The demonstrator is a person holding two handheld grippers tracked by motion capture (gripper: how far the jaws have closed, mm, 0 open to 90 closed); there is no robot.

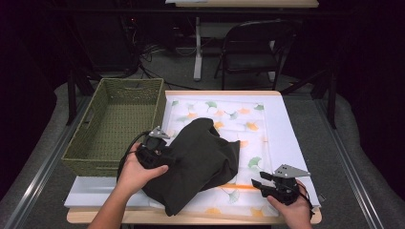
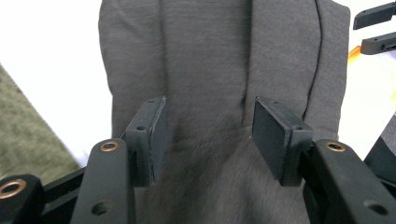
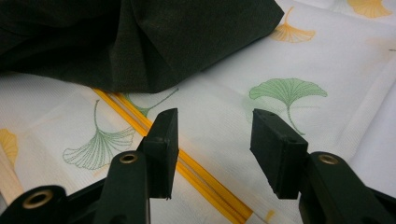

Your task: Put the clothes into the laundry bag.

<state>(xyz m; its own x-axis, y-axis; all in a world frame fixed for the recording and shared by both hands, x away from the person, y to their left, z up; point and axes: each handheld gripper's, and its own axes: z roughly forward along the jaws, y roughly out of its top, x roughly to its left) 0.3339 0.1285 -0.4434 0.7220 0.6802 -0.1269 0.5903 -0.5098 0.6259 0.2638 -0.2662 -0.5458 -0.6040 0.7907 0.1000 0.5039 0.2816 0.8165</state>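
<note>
The dark garment (image 1: 200,160) lies crumpled on the tabletop (image 1: 291,138), spread over the left part of a white cloth printed with green and orange ginkgo leaves (image 1: 248,124). In the left gripper view the garment's grey fabric (image 2: 210,70) fills the space between and beyond the 2 fingers of the left gripper (image 1: 155,150), with long folds running away from the fingertips. Those fingers stand apart, and no pad presses on the fabric; it lies loose under the gap. The person's left hand (image 1: 138,171) holds this gripper at the garment's left edge.

The right gripper (image 1: 274,183) sits in the person's right hand (image 1: 293,210) near the front right corner of the tabletop, apart from the garment. In the right gripper view its 2 fingers (image 3: 163,144) are spread wide with nothing between them except the leaf cloth below. Ahead of them and to the left lies the garment's hem (image 3: 154,51), well clear of the fingertips. An orange double stripe (image 3: 196,177) on the cloth runs diagonally under the left finger, and a green leaf print (image 3: 287,91) lies just past the right fingertip.

A woven green basket (image 1: 114,121) stands beyond the left fingers, beside the cloth's left edge. A black folding chair (image 1: 253,47) stands on the floor behind the tabletop.
</note>
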